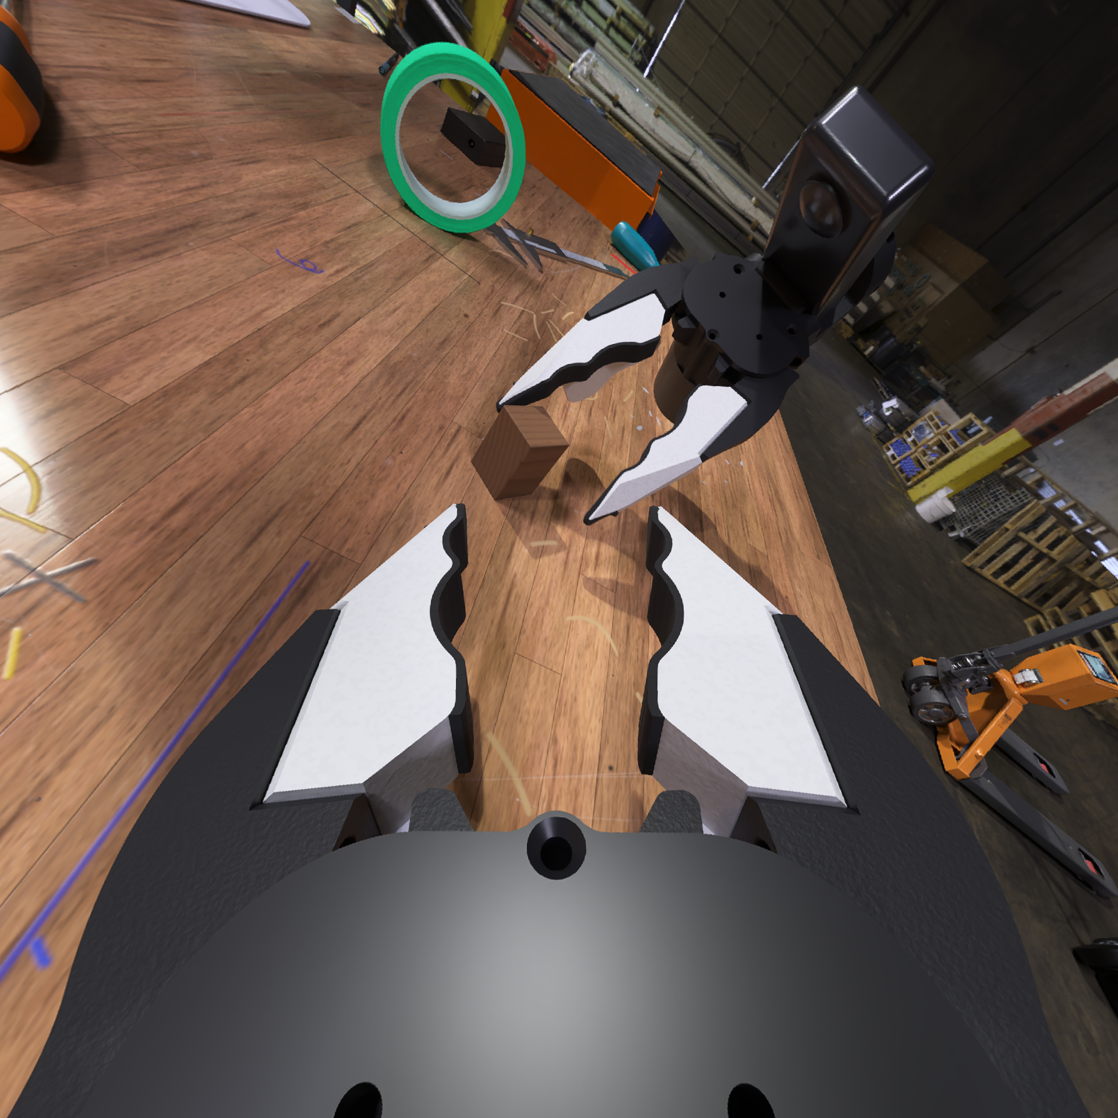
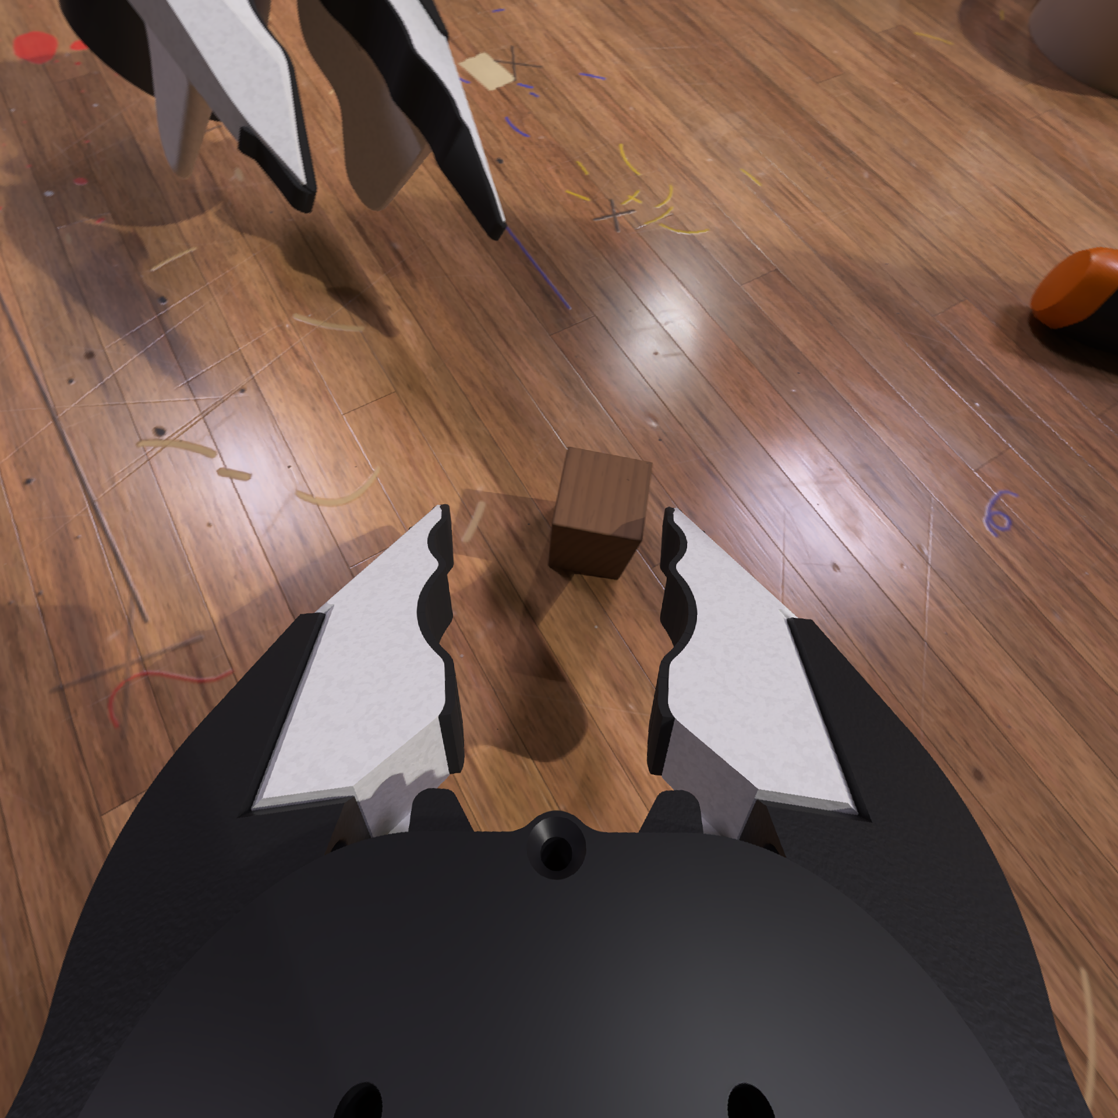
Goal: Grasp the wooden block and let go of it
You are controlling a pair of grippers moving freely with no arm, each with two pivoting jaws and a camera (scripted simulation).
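The wooden block (image 2: 600, 513) is a small dark-brown cube with fine straight grain, sitting flat on the plank-wood counter (image 2: 786, 375), whose glossy boards carry scratches, pen marks and pale shavings. The right tongs (image 2: 555, 509) are spread wide, their white faces edged with wavy black rubber, and the block lies just past their tips, nearer the right-hand finger and not touched by either. The left tongs (image 1: 556, 508) are spread as well and hold nothing; they hover over bare boards, with the block (image 1: 519, 451) a little beyond them and to the left. From the left wrist view the right tongs (image 1: 542, 461) hang over the block with one tip on either side of it, a boxy black camera housing on their back. Only that view shows a green ring of tape (image 1: 451, 138) standing on edge at the far side, a small black box (image 1: 474, 137) behind it, and an orange pallet jack (image 1: 992, 714) on the floor to the right. The right wrist view alone shows a rounded orange and black object (image 2: 1077, 296) at the far right.
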